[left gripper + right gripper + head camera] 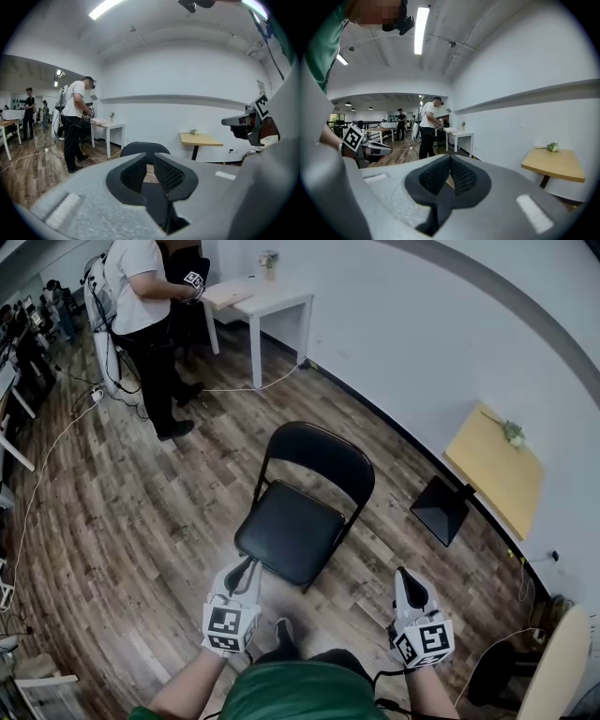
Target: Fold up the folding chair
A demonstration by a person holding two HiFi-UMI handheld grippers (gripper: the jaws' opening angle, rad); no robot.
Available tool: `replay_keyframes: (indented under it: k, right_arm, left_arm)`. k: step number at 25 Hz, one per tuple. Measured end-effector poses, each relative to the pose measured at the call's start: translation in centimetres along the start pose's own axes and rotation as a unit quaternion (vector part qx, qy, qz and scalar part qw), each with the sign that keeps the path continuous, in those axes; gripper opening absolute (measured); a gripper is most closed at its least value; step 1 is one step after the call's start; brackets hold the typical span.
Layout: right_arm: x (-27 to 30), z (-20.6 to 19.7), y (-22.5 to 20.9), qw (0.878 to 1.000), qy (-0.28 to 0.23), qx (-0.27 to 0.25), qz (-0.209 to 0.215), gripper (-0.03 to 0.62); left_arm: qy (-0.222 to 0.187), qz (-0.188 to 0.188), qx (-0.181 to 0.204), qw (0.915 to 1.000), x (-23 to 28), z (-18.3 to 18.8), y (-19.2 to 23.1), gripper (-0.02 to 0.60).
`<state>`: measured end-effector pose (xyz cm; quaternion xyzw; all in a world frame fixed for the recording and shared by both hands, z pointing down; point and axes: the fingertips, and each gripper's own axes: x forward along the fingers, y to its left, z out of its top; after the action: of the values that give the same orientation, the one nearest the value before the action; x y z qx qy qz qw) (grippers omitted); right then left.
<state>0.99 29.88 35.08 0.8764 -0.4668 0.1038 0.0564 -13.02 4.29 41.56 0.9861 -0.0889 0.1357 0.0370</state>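
Note:
A black folding chair stands unfolded on the wood floor, its seat [289,532] facing me and its curved backrest [319,454] on the far side. My left gripper [239,573] is shut and empty, with its tips just off the seat's near left corner. My right gripper [405,582] is also shut and empty, hanging over the floor to the right of the seat, clear of the chair. In the left gripper view the backrest [140,147] shows just beyond the closed jaws [149,159]. The right gripper view looks past its own closed jaws [450,161] toward the wall.
A person [141,296] stands at a white table [272,301] at the back left. A small wooden table [492,470] on a black pedestal base [441,510] stands by the white wall to the right. Cables [56,442] trail over the floor at left.

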Motion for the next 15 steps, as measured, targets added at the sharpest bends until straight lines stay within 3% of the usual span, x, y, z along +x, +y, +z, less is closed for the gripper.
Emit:
replay_keyframes:
  k: [5, 10, 15]
  right_arm:
    - [4.1, 1.1, -1.2, 0.999, 0.014, -0.022, 0.022, 0.005]
    - [10.0, 2.0, -3.7, 0.997, 0.028, -0.053, 0.053, 0.005]
    - [17.6, 2.5, -5.6, 0.991, 0.039, -0.077, 0.104, 0.005]
  left_arm:
    - [0.023, 0.005, -0.007, 0.9997, 2.5, -1.1, 2.6, 0.054]
    - [0.055, 0.005, -0.086, 0.9947, 5.0, -4.0, 5.0, 0.054]
    - [0.081, 0.034, -0.089, 0.9922, 7.5, -6.8, 6.5, 0.051]
